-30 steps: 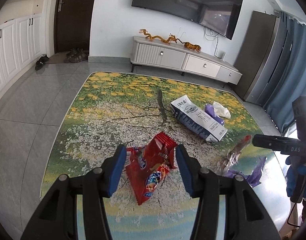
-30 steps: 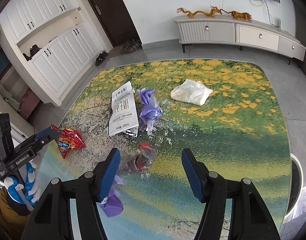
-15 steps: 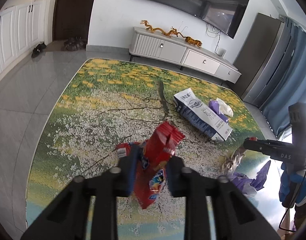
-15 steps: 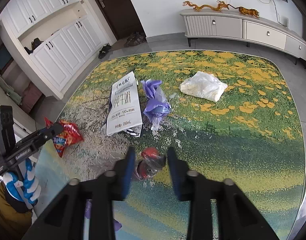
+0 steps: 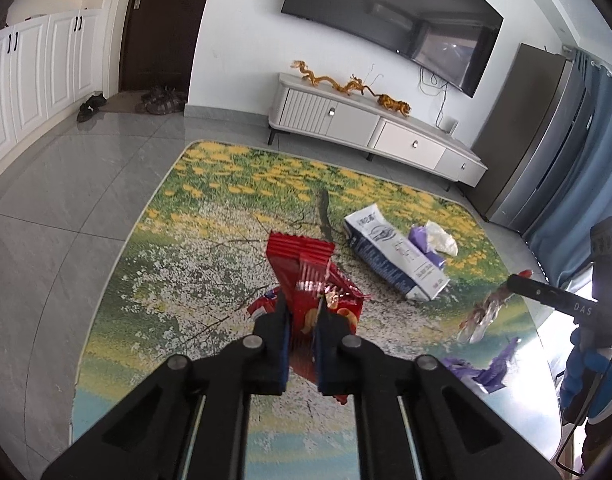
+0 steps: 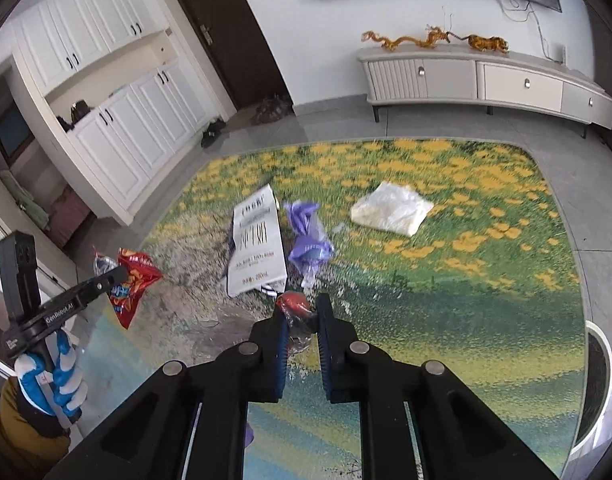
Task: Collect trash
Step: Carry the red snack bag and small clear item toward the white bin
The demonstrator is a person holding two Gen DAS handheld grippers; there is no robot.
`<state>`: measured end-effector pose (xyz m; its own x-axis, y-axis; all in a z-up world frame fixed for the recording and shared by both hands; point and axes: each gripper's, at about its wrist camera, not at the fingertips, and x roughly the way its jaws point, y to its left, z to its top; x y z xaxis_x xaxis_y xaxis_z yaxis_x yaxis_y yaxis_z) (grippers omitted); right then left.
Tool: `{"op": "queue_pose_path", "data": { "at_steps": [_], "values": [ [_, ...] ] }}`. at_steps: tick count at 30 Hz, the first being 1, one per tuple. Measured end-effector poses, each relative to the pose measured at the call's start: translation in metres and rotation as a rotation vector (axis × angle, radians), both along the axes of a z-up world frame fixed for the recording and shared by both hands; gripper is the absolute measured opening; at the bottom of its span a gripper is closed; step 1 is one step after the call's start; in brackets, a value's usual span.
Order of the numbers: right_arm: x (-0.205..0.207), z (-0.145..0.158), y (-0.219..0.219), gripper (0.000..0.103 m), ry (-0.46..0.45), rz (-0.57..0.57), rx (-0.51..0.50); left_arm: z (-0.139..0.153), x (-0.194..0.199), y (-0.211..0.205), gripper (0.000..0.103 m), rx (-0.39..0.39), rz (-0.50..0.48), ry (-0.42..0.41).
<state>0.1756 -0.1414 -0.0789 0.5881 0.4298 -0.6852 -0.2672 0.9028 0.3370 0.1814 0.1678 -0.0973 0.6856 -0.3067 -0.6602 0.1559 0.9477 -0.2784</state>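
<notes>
We stand in a living room with grey floor tiles, white cupboards and a low TV cabinet point(image 5: 370, 128), looking over a worktop point(image 6: 486, 288) covered in a print of yellow flowers and green meadow.

Our left claw point(image 5: 301, 304) has just been closing and now clamps the red snack bag point(image 5: 306, 276), its blue pads pressed against the crumpled foil near the worktop's near edge; the bag's serrated top stands up above the fingertips. In the right wrist view the same bag point(image 6: 133, 280) hangs from that claw point(image 6: 117, 276) at the near left corner, gripped by a hand in a blue and white glove point(image 6: 51, 376).

Our right claw point(image 6: 301, 312) has likewise just been closing and pinches a clear wrapper with a red end point(image 6: 293, 308), toward the near edge. From the left wrist view that wrapper point(image 5: 486, 312) dangles from the claw point(image 5: 518, 280).

Further in, toward the middle of the worktop, a flattened white milk carton point(image 6: 257, 248) lies just beside a purple plastic bag point(image 6: 310, 240). A crumpled white bag point(image 6: 390, 208) lies apart from them, nearer the far edge. Another purple scrap point(image 5: 482, 368) lies at the near right edge.
</notes>
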Motion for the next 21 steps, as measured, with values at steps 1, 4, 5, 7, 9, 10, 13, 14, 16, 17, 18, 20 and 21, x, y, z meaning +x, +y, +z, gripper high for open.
{"op": "queue_pose_path", "data": {
  "at_steps": [1, 4, 5, 7, 9, 10, 13, 14, 16, 17, 18, 20, 21],
  "values": [
    [-0.003, 0.004, -0.003, 0.013, -0.011, -0.005, 0.004, 0.004, -0.003, -0.001, 0.008, 0.002, 0.001, -0.007],
    [-0.012, 0.016, -0.012, 0.013, -0.039, -0.013, 0.019, 0.018, -0.014, -0.004, 0.008, 0.009, 0.0, -0.032],
    [-0.016, 0.021, -0.015, 0.013, -0.053, -0.018, 0.023, 0.023, -0.017, -0.006, 0.008, 0.011, -0.001, -0.041],
    [-0.023, 0.03, -0.024, 0.013, -0.078, -0.029, 0.033, 0.035, -0.024, -0.01, 0.008, 0.016, -0.001, -0.062],
    [-0.032, 0.04, -0.035, 0.013, -0.107, -0.046, 0.044, 0.047, -0.033, -0.014, 0.008, 0.02, -0.002, -0.082],
    [-0.037, 0.045, -0.041, 0.013, -0.119, -0.054, 0.047, 0.051, -0.036, -0.017, 0.008, 0.021, -0.003, -0.09],
    [-0.053, 0.057, -0.062, 0.013, -0.157, -0.085, 0.062, 0.066, -0.047, -0.028, 0.008, 0.023, -0.015, -0.113],
    [-0.059, 0.06, -0.069, 0.013, -0.166, -0.097, 0.065, 0.069, -0.049, -0.032, 0.008, 0.024, -0.022, -0.118],
    [-0.07, 0.064, -0.088, 0.013, -0.183, -0.129, 0.074, 0.076, -0.055, -0.046, 0.008, 0.026, -0.041, -0.123],
    [-0.076, 0.066, -0.097, 0.013, -0.189, -0.145, 0.079, 0.078, -0.057, -0.052, 0.008, 0.028, -0.051, -0.124],
    [-0.081, 0.066, -0.107, 0.013, -0.196, -0.164, 0.086, 0.08, -0.059, -0.061, 0.008, 0.031, -0.064, -0.124],
    [-0.094, 0.066, -0.129, 0.013, -0.209, -0.21, 0.087, 0.084, -0.062, -0.081, 0.008, 0.038, -0.099, -0.124],
    [-0.1, 0.065, -0.14, 0.013, -0.215, -0.234, 0.088, 0.086, -0.063, -0.092, 0.008, 0.041, -0.119, -0.123]
  ]
}}
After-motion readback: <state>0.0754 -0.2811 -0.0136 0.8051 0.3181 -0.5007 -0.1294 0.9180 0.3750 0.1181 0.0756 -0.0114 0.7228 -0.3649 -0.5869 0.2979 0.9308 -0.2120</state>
